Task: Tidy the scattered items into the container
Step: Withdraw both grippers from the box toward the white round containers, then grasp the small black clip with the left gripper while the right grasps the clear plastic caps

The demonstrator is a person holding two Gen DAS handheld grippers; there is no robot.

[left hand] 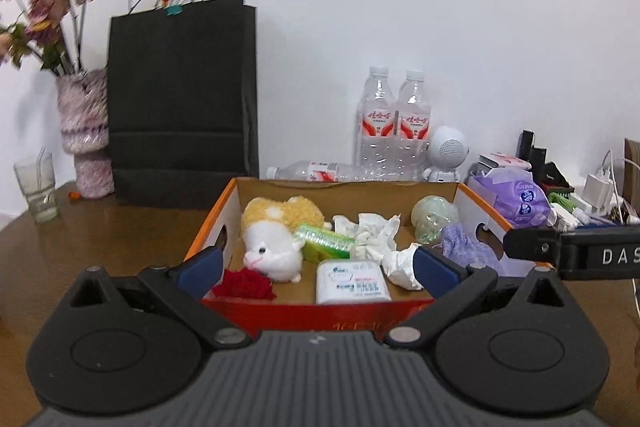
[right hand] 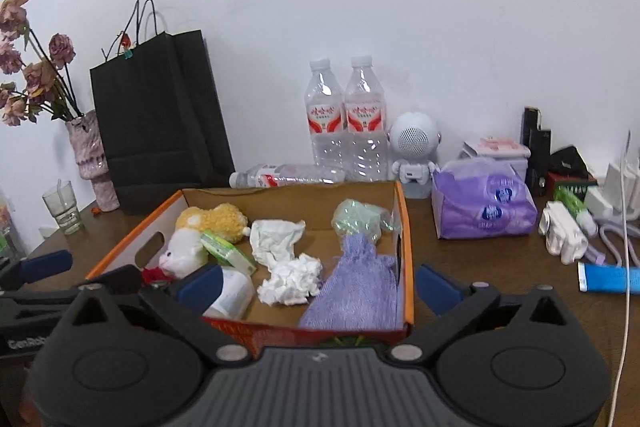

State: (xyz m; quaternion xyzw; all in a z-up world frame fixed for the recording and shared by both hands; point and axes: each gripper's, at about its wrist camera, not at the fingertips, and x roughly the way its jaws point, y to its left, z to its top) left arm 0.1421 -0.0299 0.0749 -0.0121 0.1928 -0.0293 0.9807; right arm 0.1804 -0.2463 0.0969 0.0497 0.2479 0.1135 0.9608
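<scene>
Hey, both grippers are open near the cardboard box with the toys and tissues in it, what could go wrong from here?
1. The right hand-held gripper has one finger inside the cardboard box and one outside its orange wall; closing might pinch or drag the box.
2. The crumpled tissue is light and could slip from wide jaws.
3. The white cable hangs close by the right gripper and may snag.

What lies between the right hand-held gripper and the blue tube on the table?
Nothing solid. The blue tube lies on bare table right of the open right hand-held gripper; only a thin white cable crosses over its right end.
</scene>
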